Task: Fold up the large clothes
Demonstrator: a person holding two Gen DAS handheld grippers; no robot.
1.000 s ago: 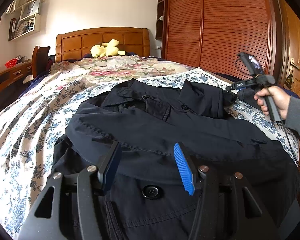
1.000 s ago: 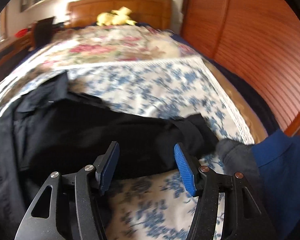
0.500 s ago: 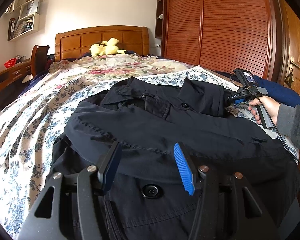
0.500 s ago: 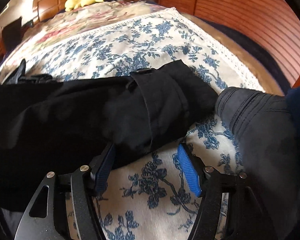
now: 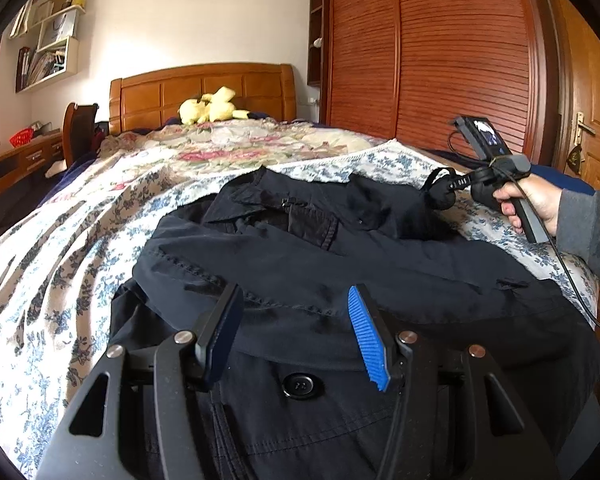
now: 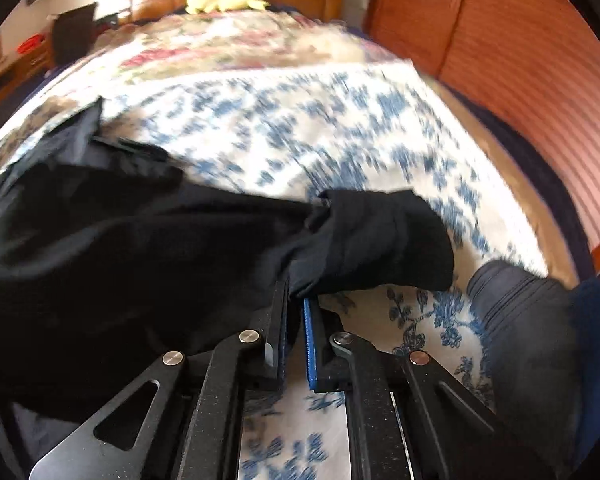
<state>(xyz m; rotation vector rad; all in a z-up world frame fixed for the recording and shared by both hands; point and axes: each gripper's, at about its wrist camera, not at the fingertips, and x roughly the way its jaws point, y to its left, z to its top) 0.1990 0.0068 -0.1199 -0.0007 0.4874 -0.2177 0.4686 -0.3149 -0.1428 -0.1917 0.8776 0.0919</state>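
Note:
A large black coat [image 5: 339, 272] lies spread on the bed, collar toward the headboard, a button showing near my left gripper. My left gripper [image 5: 296, 320] is open and empty, hovering just above the coat's lower front. My right gripper [image 6: 296, 300] is shut on the coat's sleeve cuff [image 6: 379, 240] and holds it a little above the bedspread. In the left wrist view the right gripper [image 5: 443, 190] shows at the coat's far right with the cuff bunched in it.
The floral bedspread [image 5: 60, 264] covers the bed. A yellow plush toy [image 5: 212, 110] lies by the wooden headboard [image 5: 200, 88]. Wooden wardrobe doors [image 5: 439, 52] stand to the right. A dark grey garment [image 6: 527, 320] lies at the bed's right edge.
My right gripper has closed on the sleeve cuff and lifted it off the bedspread. My left gripper has stayed open over the coat.

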